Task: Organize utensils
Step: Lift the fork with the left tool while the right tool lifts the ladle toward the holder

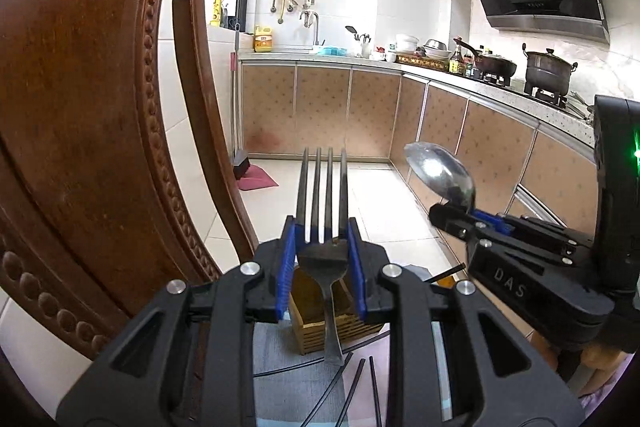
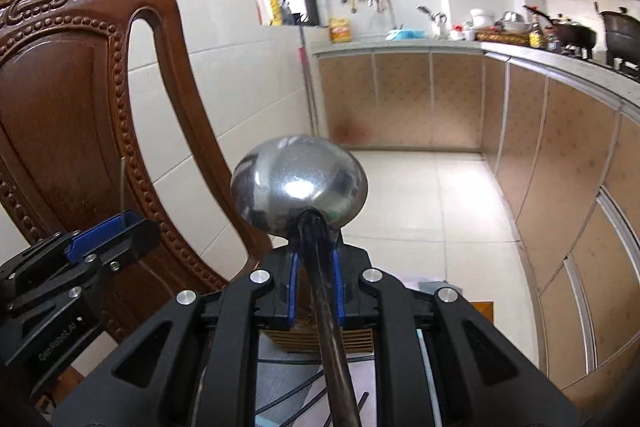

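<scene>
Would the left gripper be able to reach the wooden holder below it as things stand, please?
Probably yes. The left gripper, shut on the fork, hangs above the wooden holder, and nothing lies between them. The right gripper, with the spoon, stands off to the side.

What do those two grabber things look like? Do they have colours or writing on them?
Both are black plastic with ribbed blue pads inside the fingers and round silver bolts at the joints. The left gripper has "GenRobot.AI" in small white letters on its side, seen from the right camera. The right gripper has raised letters "DAS" on its side and a green light on its body, seen from the left camera.
</scene>
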A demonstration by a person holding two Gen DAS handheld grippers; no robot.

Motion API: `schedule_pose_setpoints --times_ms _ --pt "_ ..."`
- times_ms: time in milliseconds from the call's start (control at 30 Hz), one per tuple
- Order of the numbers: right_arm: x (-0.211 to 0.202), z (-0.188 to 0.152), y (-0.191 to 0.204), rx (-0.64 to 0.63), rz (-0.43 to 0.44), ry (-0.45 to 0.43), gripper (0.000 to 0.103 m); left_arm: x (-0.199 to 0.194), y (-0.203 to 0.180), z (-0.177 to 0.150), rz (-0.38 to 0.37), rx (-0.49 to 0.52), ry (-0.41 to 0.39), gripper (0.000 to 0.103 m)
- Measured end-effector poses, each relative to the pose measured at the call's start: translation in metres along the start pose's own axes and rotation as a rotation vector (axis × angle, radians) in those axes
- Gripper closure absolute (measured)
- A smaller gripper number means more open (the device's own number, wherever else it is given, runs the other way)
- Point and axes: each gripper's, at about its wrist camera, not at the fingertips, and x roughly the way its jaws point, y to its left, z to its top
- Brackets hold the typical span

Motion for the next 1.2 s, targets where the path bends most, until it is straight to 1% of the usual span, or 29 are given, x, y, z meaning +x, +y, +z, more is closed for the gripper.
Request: schedule_pose_setpoints --times_ms 67,133,200,300,400,567,667,767,833,933,1067,1200 --pt "0.001 -0.008 -0.001 0.009 0.03 0.04 0.088 0.004 -0.001 -0.004 -0.008 0.004 0.009 0.079" --pt "0.001 -0.02 -0.006 0.015 0.06 0.101 0.088 0.005 -0.002 -0.01 -0.018 0.007 0.023 0.079" --pt "0.002 -0.032 -0.009 0.01 0.07 0.154 0.088 0.008 -0.004 -0.013 -0.026 0.006 0.032 0.079" --pt "0.01 -0.039 -0.009 -0.004 0.061 0.219 0.089 0.011 -0.007 -0.016 -0.028 0.009 0.043 0.079" --pt "0.01 -0.04 -0.011 -0.018 0.031 0.22 0.089 0.01 -0.008 -0.015 -0.028 0.012 0.044 0.079" --pt "0.007 -0.032 -0.017 0.01 0.035 0.211 0.089 0.01 -0.011 -0.008 -0.024 0.02 0.041 0.079" --pt "0.011 -0.026 -0.015 -0.005 0.022 0.212 0.089 0.015 -0.009 -0.007 -0.023 0.014 0.049 0.079" --pt "0.021 -0.021 -0.016 -0.003 0.019 0.222 0.089 0.027 -0.005 -0.006 -0.022 0.002 0.061 0.079" --pt "0.029 -0.013 -0.014 -0.002 0.017 0.213 0.089 0.035 -0.004 -0.003 -0.016 -0.006 0.059 0.079" --pt "0.037 0.005 -0.009 -0.006 0.019 0.16 0.089 0.047 -0.003 0.006 0.006 -0.009 0.037 0.079" --pt "0.05 0.027 -0.005 0.006 0.039 0.055 0.089 0.061 0.0 0.018 0.044 -0.025 -0.022 0.079" --pt "0.066 0.035 -0.011 0.042 0.059 -0.043 0.089 0.072 0.0 0.023 0.069 -0.025 -0.066 0.079"
